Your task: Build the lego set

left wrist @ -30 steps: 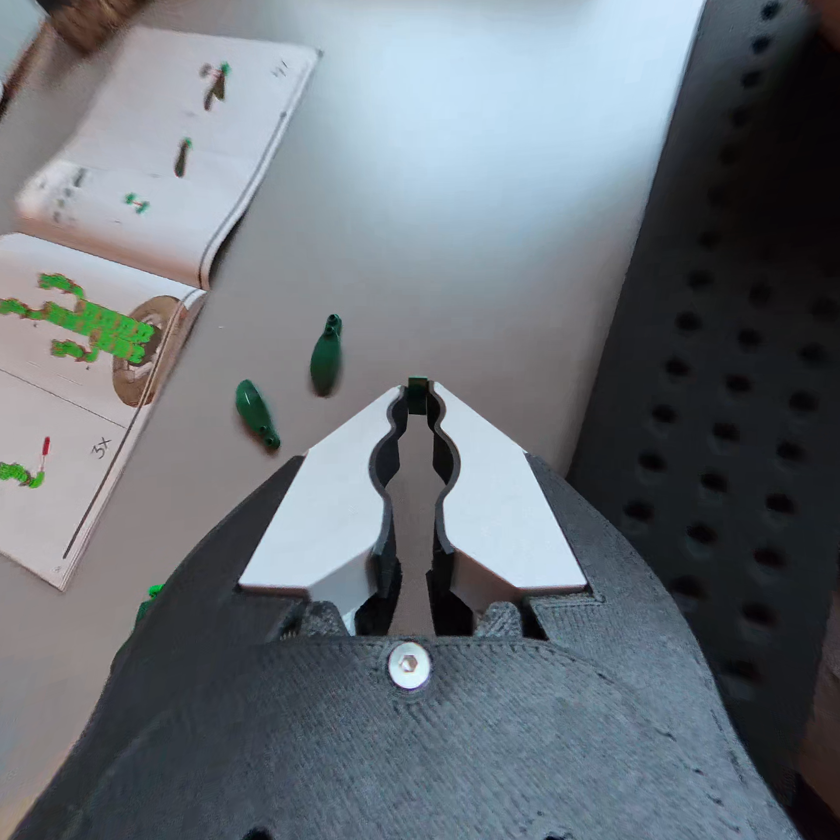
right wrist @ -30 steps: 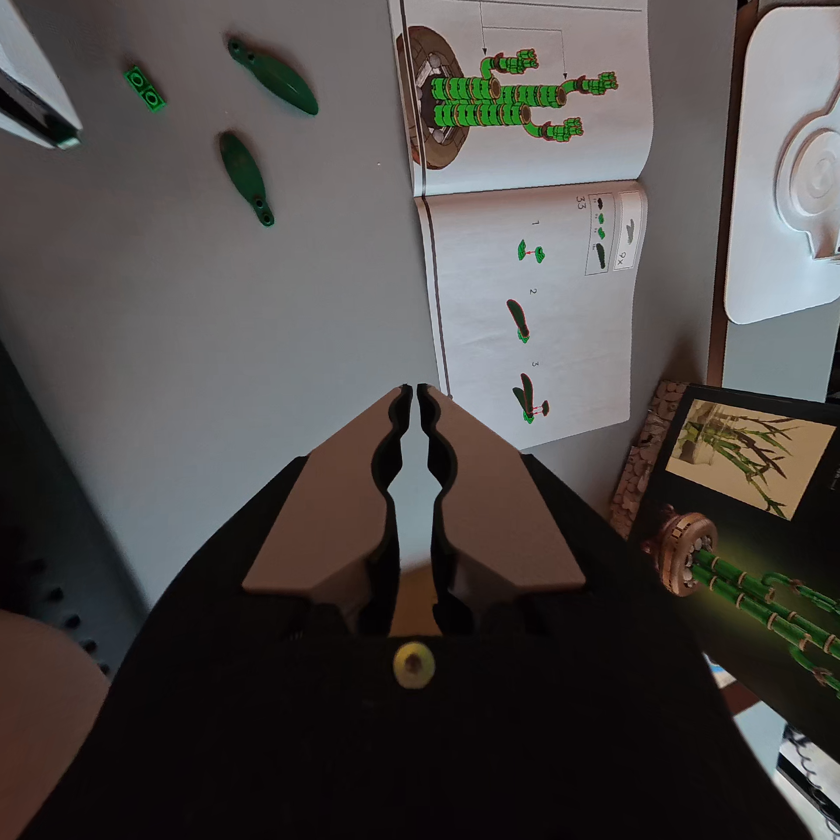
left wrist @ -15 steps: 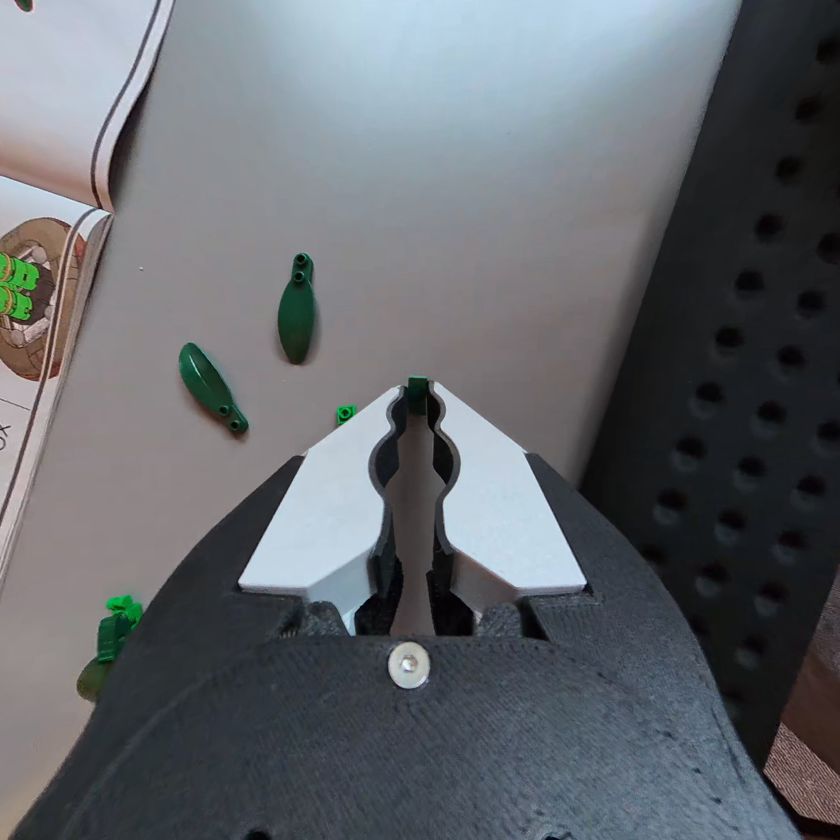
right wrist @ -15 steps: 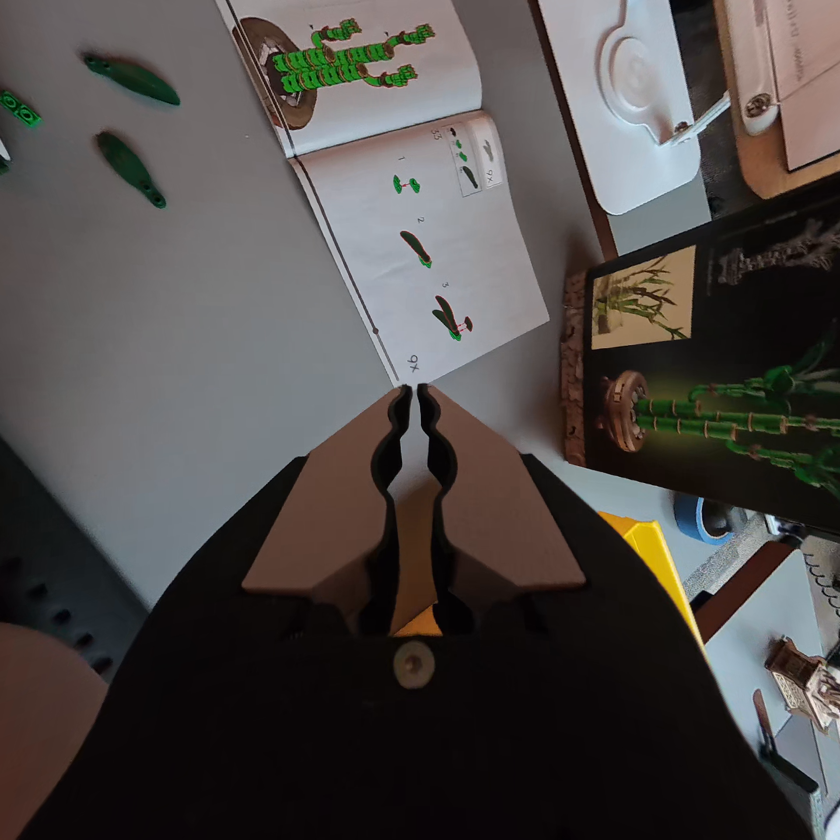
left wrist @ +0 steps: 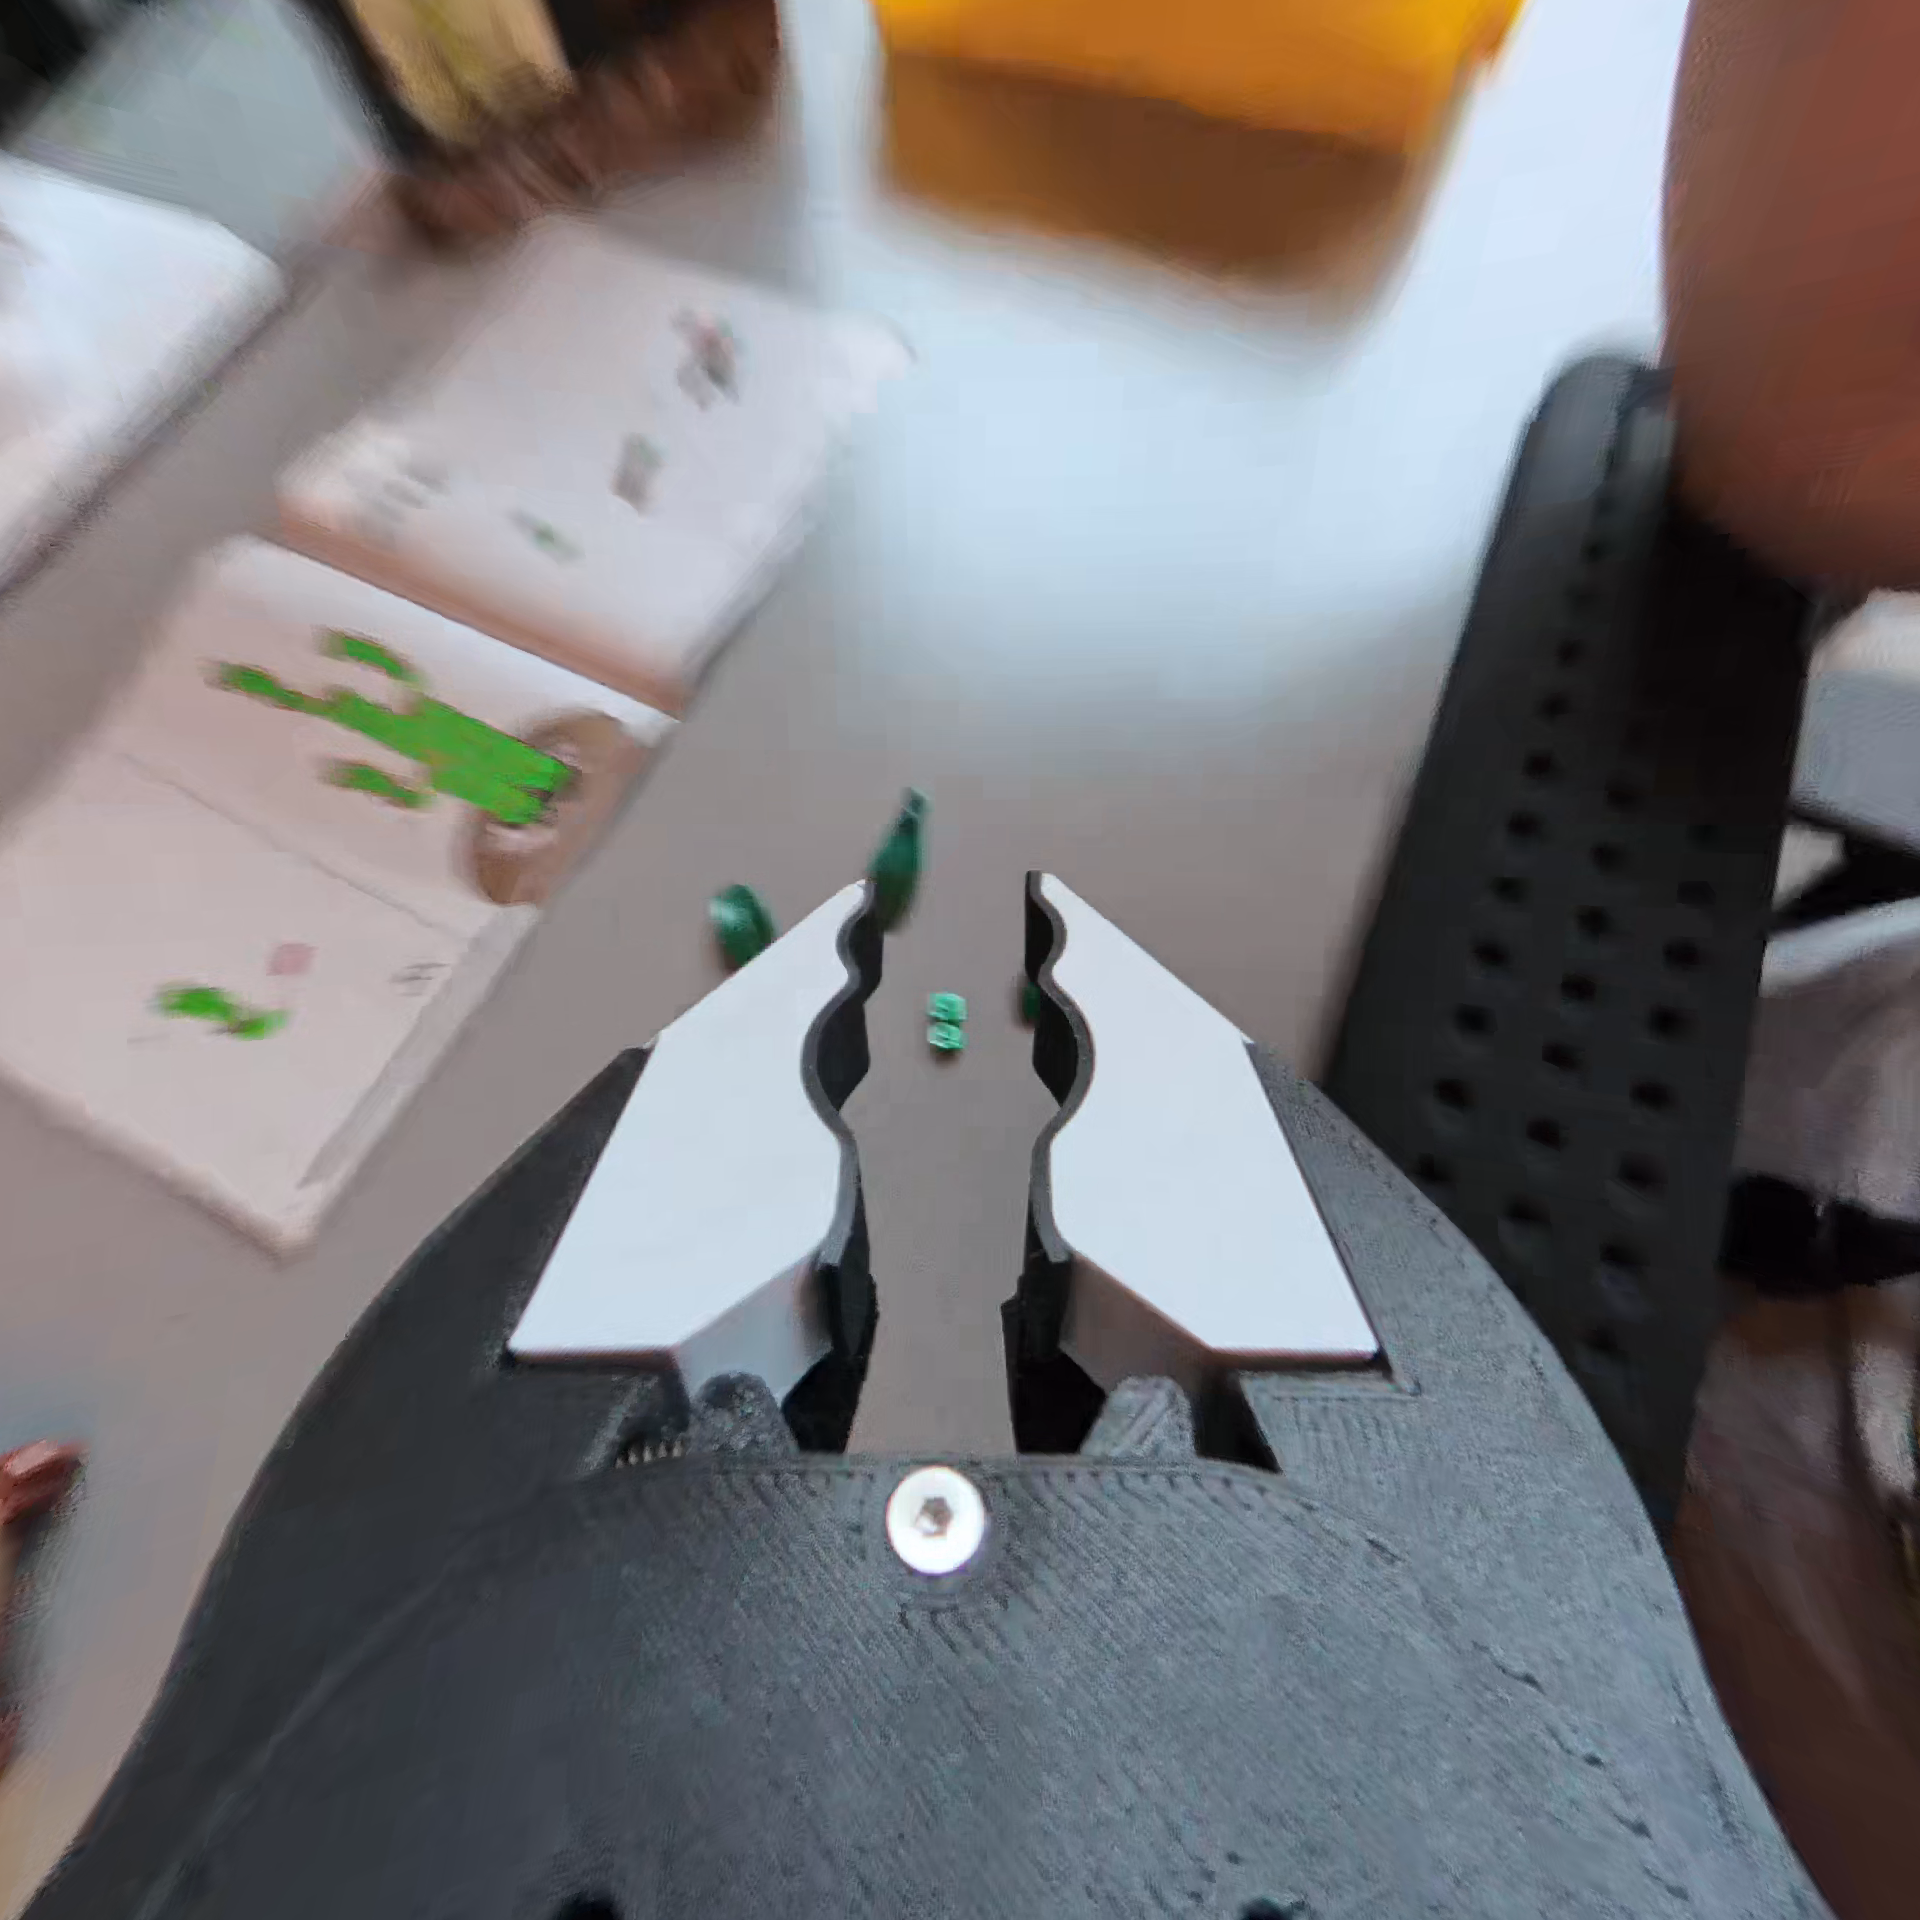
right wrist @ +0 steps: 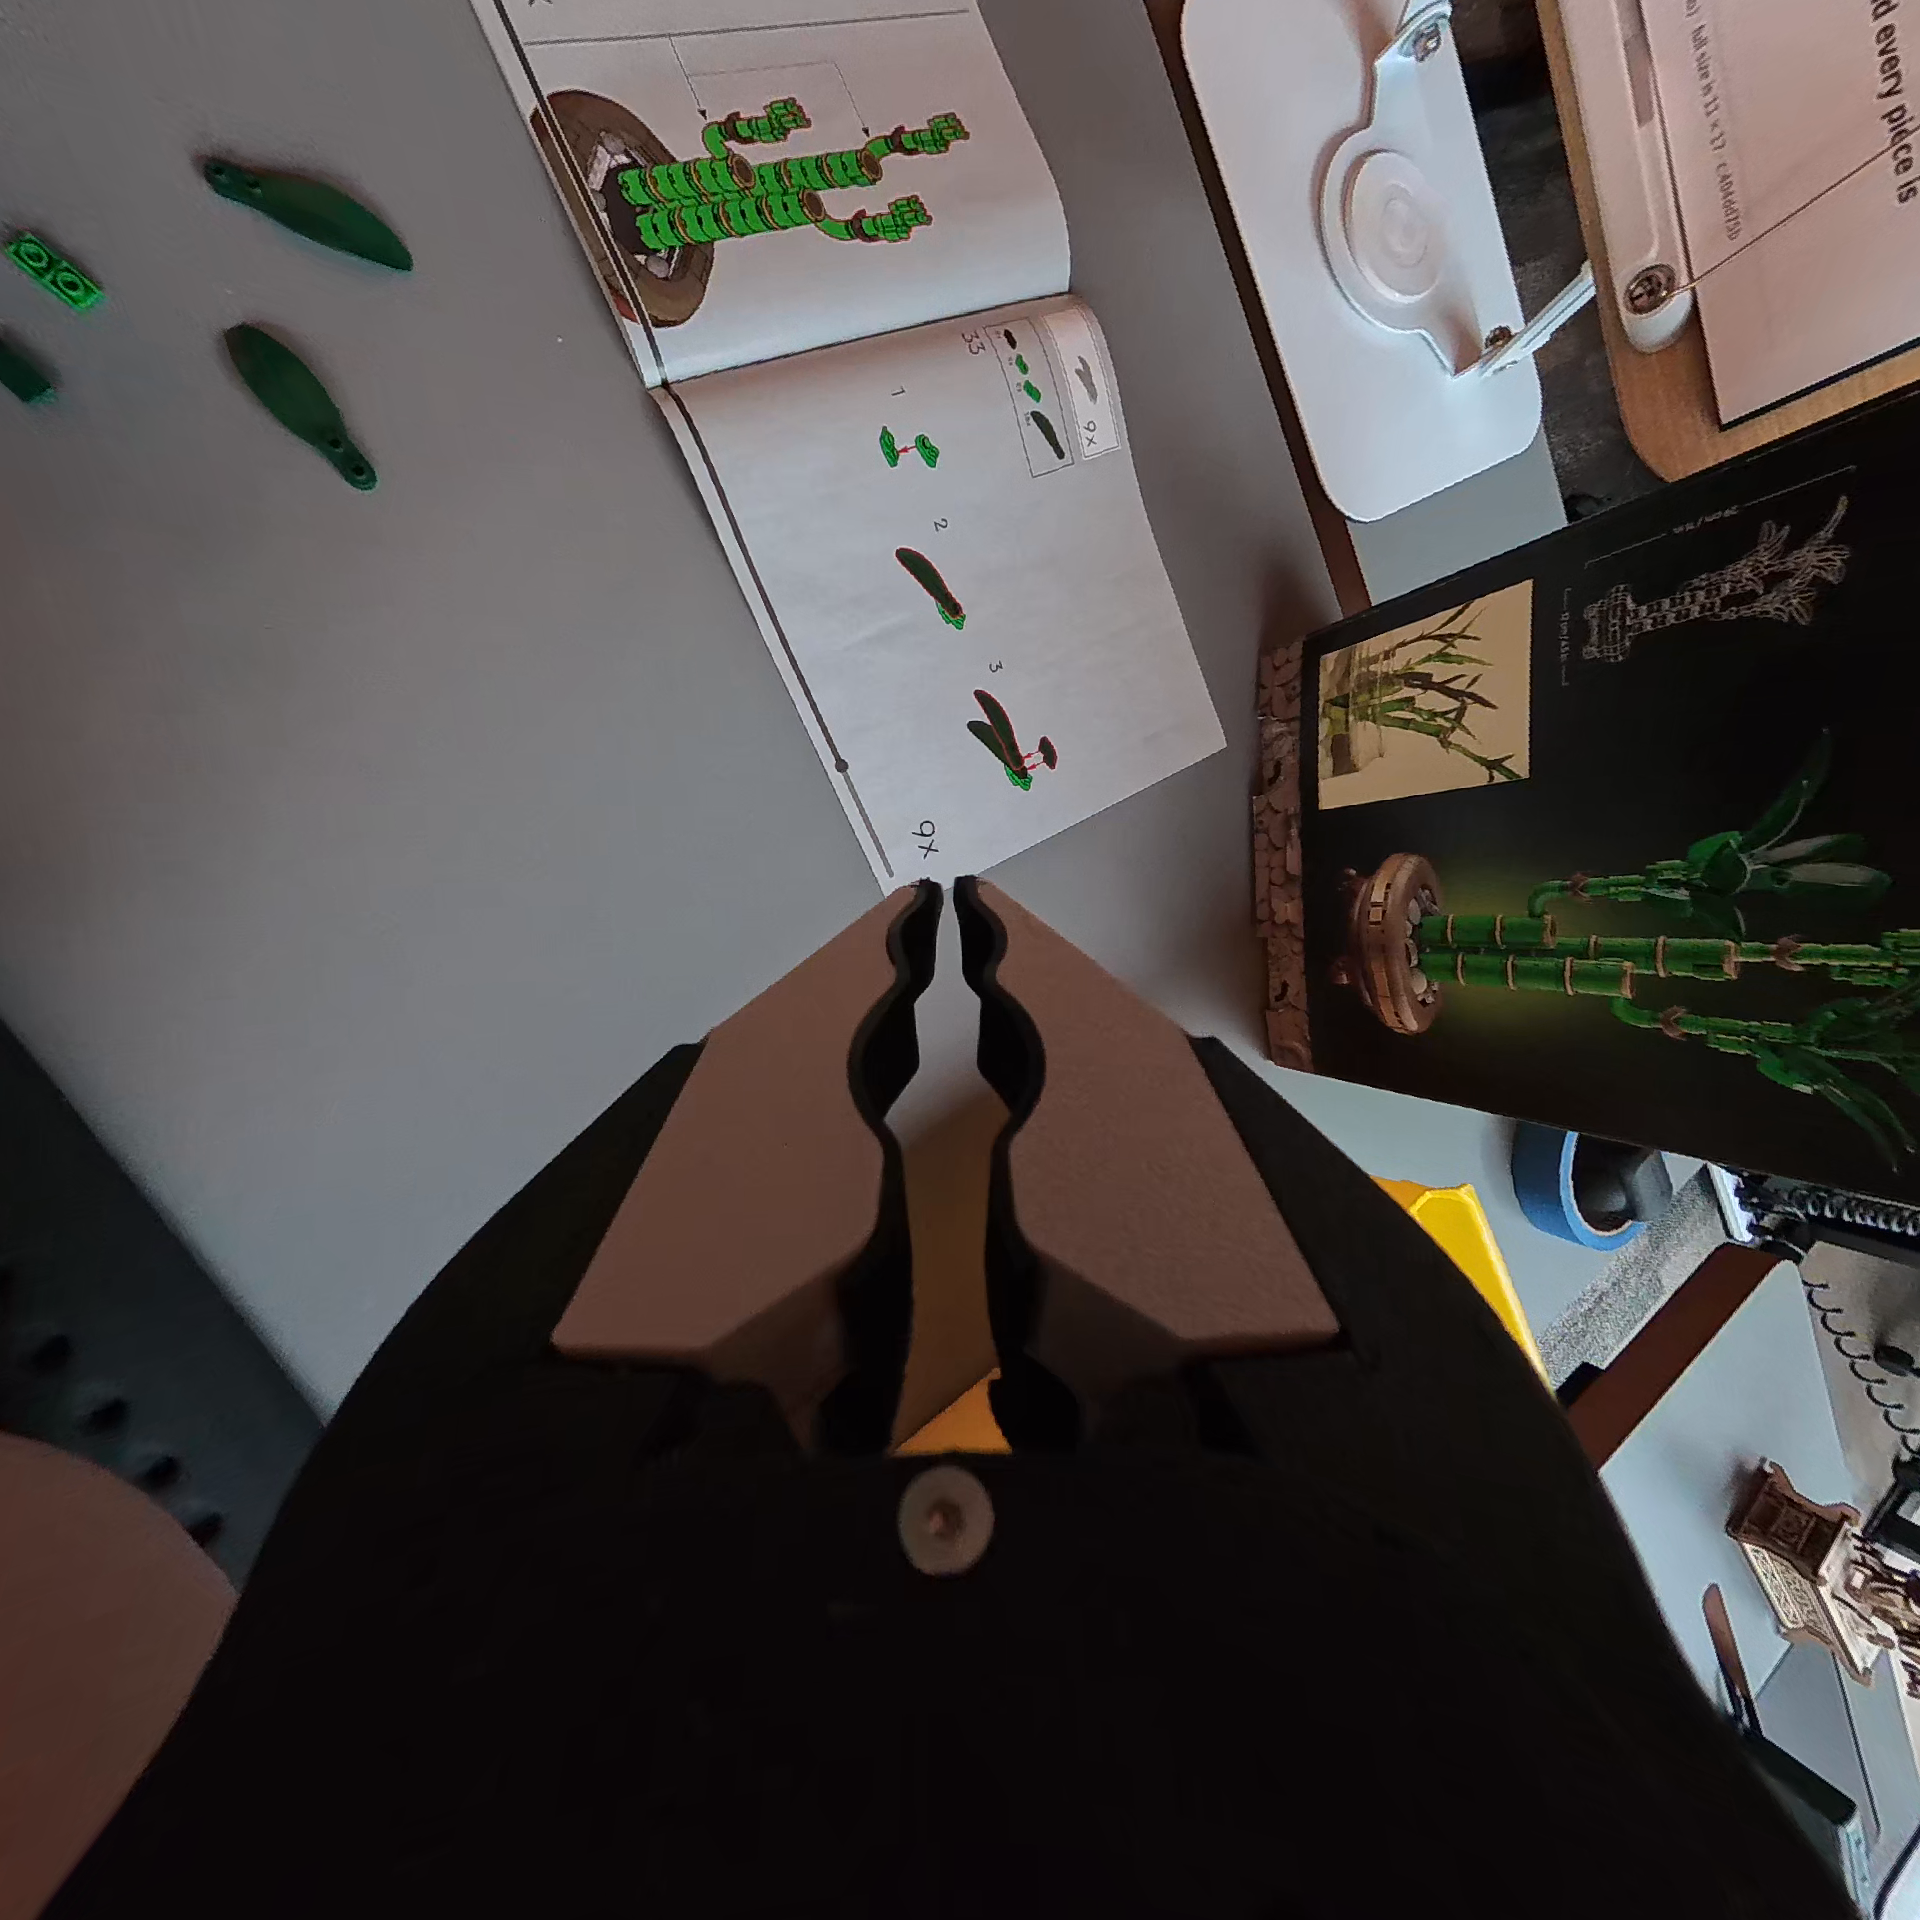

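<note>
The left gripper (left wrist: 945, 883) hangs spread and empty over a small bright-green two-stud plate (left wrist: 947, 1021) lying on the grey table (right wrist: 416, 727), beside two dark-green leaf pieces (right wrist: 301, 213) near the open instruction booklet (right wrist: 935, 540). The right gripper (right wrist: 938, 885), tips nearly pressed together, holds nothing off the booklet's corner. Likely step: the leaf sub-assembly; next, descend squarely and pinch the plate. A black set box (right wrist: 1621, 831) lies by the table edge.
</note>
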`<state>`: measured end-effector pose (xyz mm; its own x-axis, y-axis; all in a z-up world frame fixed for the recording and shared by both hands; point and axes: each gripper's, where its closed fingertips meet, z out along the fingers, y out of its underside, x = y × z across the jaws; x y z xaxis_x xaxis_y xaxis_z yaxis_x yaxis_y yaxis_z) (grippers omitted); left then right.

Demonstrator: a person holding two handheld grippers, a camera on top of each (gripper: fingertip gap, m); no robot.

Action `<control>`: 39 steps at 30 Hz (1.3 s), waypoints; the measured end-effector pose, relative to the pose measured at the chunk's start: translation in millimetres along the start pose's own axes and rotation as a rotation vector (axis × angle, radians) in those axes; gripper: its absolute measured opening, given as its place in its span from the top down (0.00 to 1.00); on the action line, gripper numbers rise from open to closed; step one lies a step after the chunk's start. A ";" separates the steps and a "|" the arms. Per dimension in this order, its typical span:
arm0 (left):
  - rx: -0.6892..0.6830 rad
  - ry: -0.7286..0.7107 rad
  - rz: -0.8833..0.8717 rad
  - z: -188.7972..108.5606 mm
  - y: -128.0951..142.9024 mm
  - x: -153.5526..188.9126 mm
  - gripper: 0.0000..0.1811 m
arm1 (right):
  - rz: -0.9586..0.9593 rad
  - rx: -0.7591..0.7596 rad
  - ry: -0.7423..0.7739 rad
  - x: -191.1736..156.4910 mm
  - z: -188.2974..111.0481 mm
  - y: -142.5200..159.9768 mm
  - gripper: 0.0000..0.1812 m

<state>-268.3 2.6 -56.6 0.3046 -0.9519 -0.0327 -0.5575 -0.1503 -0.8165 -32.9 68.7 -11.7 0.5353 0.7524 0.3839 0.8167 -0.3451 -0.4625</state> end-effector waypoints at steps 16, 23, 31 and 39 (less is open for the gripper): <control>0.412 -1.015 -0.457 -357.1 118.9 -153.0 0.74 | -0.047 -0.031 0.004 -0.3 16.8 -9.3 0.98; 0.373 -1.075 -0.509 -379.6 157.1 -145.6 0.75 | -0.055 -0.069 -0.017 -5.1 26.9 -8.5 0.98; 0.147 -0.941 -0.485 -357.7 162.8 -168.1 0.82 | -0.070 -0.102 -0.026 -8.3 36.4 -10.4 0.98; -0.347 -0.811 -0.680 -312.8 217.4 -222.2 0.93 | -0.140 -0.139 -0.047 -22.6 50.4 -24.6 0.98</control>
<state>-698.8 97.9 -46.6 0.9723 -0.2061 -0.1101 -0.2300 -0.7611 -0.6064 -76.0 88.5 -49.3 0.4068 0.8225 0.3974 0.9060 -0.3075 -0.2910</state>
